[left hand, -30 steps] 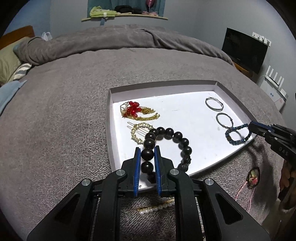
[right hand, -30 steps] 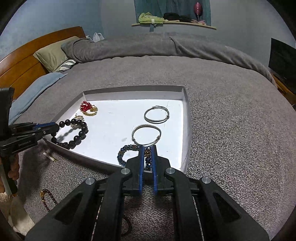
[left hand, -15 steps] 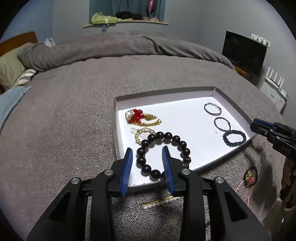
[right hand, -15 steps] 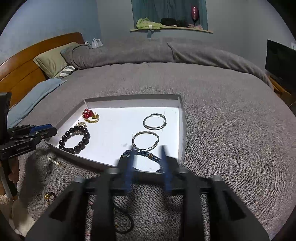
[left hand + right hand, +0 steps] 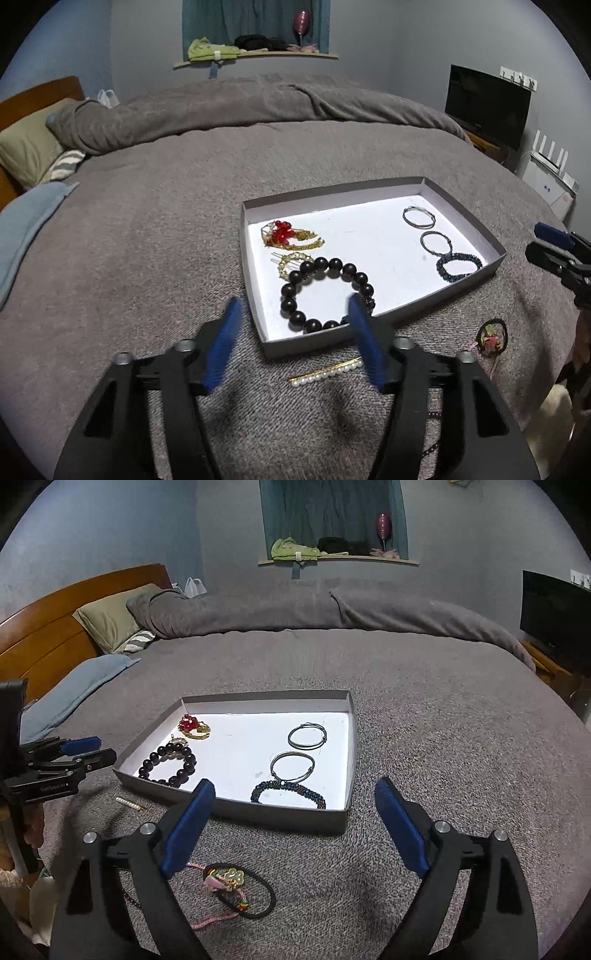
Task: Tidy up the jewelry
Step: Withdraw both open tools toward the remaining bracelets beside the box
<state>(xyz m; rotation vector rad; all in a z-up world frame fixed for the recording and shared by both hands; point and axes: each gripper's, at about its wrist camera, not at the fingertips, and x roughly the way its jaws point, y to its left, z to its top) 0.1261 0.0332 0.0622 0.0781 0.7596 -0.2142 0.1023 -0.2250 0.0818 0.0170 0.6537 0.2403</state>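
A shallow grey tray [image 5: 255,295] [image 5: 280,814] lies on the bed. In it are a black bead bracelet [image 5: 325,291] [image 5: 168,764], a gold hair comb [image 5: 291,262], a red and gold ornament [image 5: 288,236] [image 5: 194,727], two silver bangles [image 5: 419,216] [image 5: 291,766] and a blue bead bracelet [image 5: 458,266] [image 5: 288,794]. My left gripper [image 5: 295,343] is open and empty, just short of the tray's near corner. My right gripper [image 5: 295,827] is open and empty, in front of the tray's near wall. A pearl hair pin [image 5: 325,371] and a black hair tie with a charm [image 5: 236,888] lie on the blanket.
The grey blanket [image 5: 424,738] covers the bed all round the tray. Pillows [image 5: 107,620] and a wooden headboard [image 5: 48,627] are at the far left. A dark screen [image 5: 487,103] stands at the right. A window ledge [image 5: 332,559] holds clutter.
Both grippers have opened and drawn back from the tray. The left one let go of the black bead bracelet, the right one of the blue bracelet; both bracelets now lie in the tray.
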